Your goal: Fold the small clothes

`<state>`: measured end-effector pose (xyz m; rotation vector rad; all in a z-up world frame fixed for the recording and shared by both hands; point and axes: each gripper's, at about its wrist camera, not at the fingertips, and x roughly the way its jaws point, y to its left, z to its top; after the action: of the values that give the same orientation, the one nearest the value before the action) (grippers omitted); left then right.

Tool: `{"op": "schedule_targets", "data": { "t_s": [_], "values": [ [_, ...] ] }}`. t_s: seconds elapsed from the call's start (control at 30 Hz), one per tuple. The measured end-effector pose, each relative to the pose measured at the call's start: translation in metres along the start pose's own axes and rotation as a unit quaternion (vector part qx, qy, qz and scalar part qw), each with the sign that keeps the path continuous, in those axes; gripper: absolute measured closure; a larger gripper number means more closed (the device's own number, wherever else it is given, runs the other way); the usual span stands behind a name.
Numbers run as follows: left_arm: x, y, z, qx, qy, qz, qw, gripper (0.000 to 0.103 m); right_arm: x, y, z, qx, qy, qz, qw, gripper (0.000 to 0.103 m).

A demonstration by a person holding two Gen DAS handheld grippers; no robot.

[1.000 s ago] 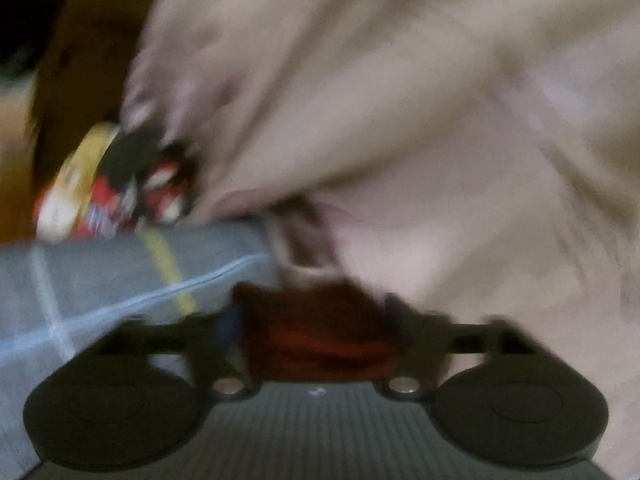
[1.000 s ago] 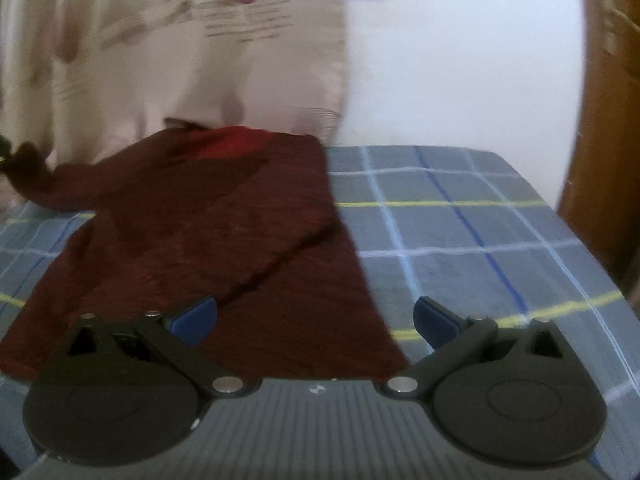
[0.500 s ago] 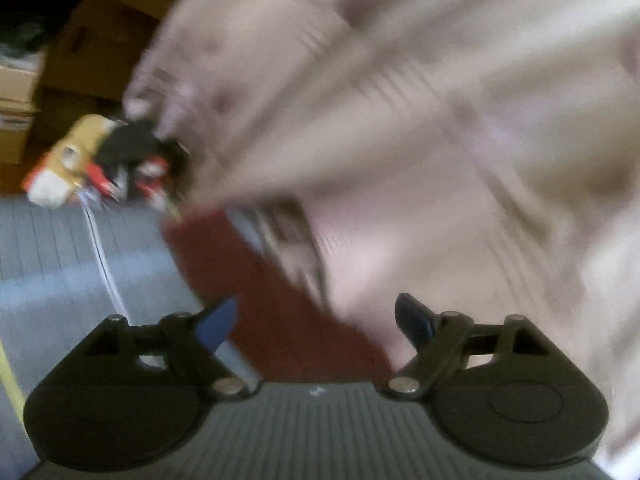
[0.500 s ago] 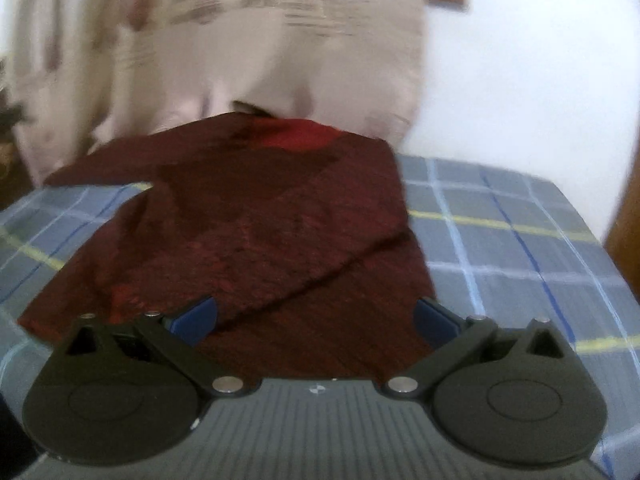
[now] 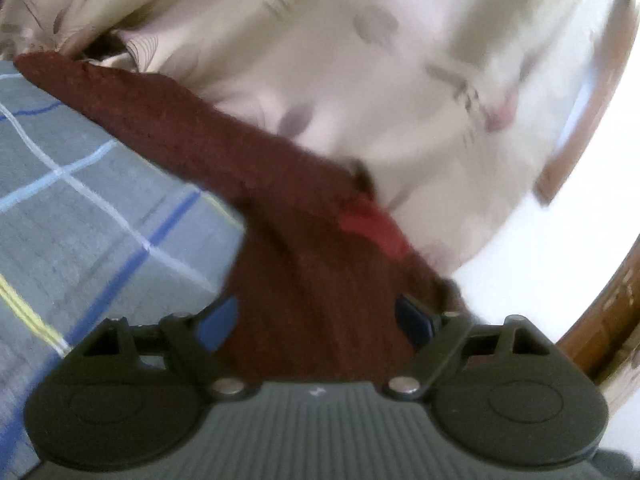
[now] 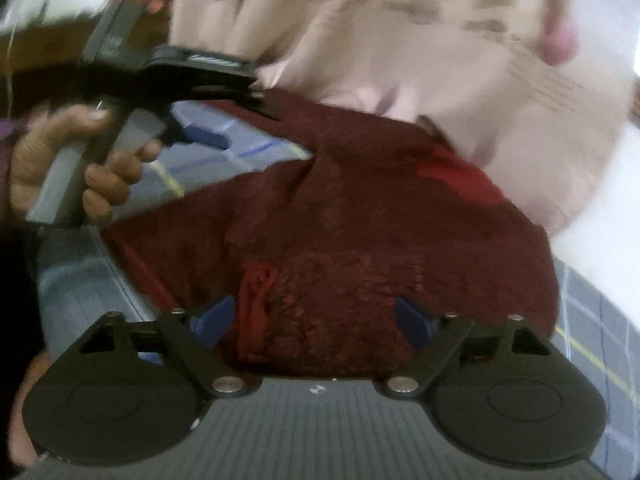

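A dark red knitted garment [image 6: 360,216] lies spread on the blue checked bed cover [image 5: 80,208]; in the left wrist view [image 5: 280,216] one sleeve runs up to the left. My left gripper [image 5: 316,320] is open, its blue pads on either side of the garment's body, empty. My right gripper [image 6: 314,320] is open over the garment's near edge, empty. The left gripper also shows in the right wrist view [image 6: 212,96], held in a hand at the upper left, above the sleeve.
A beige patterned curtain [image 5: 360,60] hangs right behind the garment. A white wall [image 5: 540,272] and a brown wooden frame [image 5: 600,320] are at the right. The checked bed cover [image 6: 592,320] extends to the right of the garment.
My left gripper opened, let go of the red cloth, and swung round over the garment. My right gripper moved closer over the garment and stayed open.
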<state>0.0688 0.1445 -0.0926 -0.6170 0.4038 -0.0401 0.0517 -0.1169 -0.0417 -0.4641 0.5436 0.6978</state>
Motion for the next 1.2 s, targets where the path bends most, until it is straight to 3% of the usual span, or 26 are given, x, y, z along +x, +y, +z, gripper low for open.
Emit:
{"op": "schedule_targets", "data": {
  "t_s": [0.07,0.13,0.17,0.3,0.4,0.47,0.57,0.67,0.77,0.83,0.9,0.97,1.0,1.07,1.13,1.2],
  "values": [
    [0.005,0.002,-0.012,0.023,-0.002,0.024,0.9995,0.017,0.014,-0.001,0.004,-0.014,0.032,0.012,0.999,0.059],
    [0.006,0.011,-0.017,-0.007,0.006,0.023,0.9997,0.017,0.021,-0.006,0.007,0.005,0.047,0.021,0.999,0.074],
    [0.002,0.017,-0.018,-0.02,-0.008,0.021,0.9996,0.017,0.019,-0.008,0.01,0.01,0.047,0.024,0.999,0.088],
    [-0.004,0.028,-0.021,-0.056,-0.014,0.028,0.9979,0.017,-0.011,-0.039,0.034,0.042,-0.004,0.017,0.999,0.09],
    [-0.006,0.022,-0.022,-0.042,-0.01,0.033,0.9985,0.017,-0.044,-0.107,0.053,0.094,-0.057,-0.046,0.993,0.092],
    [-0.004,0.021,-0.022,-0.041,-0.006,0.032,0.9987,0.017,-0.07,-0.181,0.06,0.158,-0.087,-0.11,0.977,0.101],
    [-0.002,0.021,-0.023,-0.043,-0.007,0.032,0.9985,0.017,-0.102,-0.283,0.053,0.234,-0.109,-0.193,0.947,0.103],
    [-0.001,0.02,-0.024,-0.04,-0.005,0.036,0.9985,0.017,-0.12,-0.379,0.034,0.282,-0.097,-0.278,0.913,0.103],
    [0.0,0.02,-0.024,-0.037,-0.003,0.038,0.9986,0.017,-0.123,-0.451,0.0,0.338,-0.066,-0.32,0.882,0.101],
    [0.0,0.02,-0.024,-0.037,-0.003,0.039,0.9985,0.017,-0.12,-0.479,-0.022,0.395,-0.057,-0.277,0.874,0.098],
    [0.0,0.02,-0.024,-0.038,-0.003,0.039,0.9985,0.017,-0.112,-0.477,-0.041,0.444,-0.063,-0.179,0.876,0.08],
    [0.0,0.02,-0.024,-0.037,-0.001,0.039,0.9986,0.017,-0.087,-0.454,-0.059,0.458,-0.047,-0.047,0.886,0.02],
    [0.001,0.02,-0.024,-0.036,-0.001,0.039,0.9986,0.016,-0.077,-0.437,-0.067,0.457,-0.04,-0.011,0.889,0.013],
    [0.001,0.02,-0.023,-0.034,0.0,0.04,0.9986,0.016,-0.052,-0.405,-0.083,0.465,-0.007,0.03,0.885,0.013],
    [0.001,0.02,-0.024,-0.034,0.0,0.04,0.9986,0.016,-0.034,-0.386,-0.102,0.505,0.018,0.065,0.861,0.015],
    [0.001,0.02,-0.024,-0.035,-0.001,0.04,0.9986,0.016,-0.022,-0.362,-0.111,0.523,0.029,0.065,0.85,0.018]
  ]
}}
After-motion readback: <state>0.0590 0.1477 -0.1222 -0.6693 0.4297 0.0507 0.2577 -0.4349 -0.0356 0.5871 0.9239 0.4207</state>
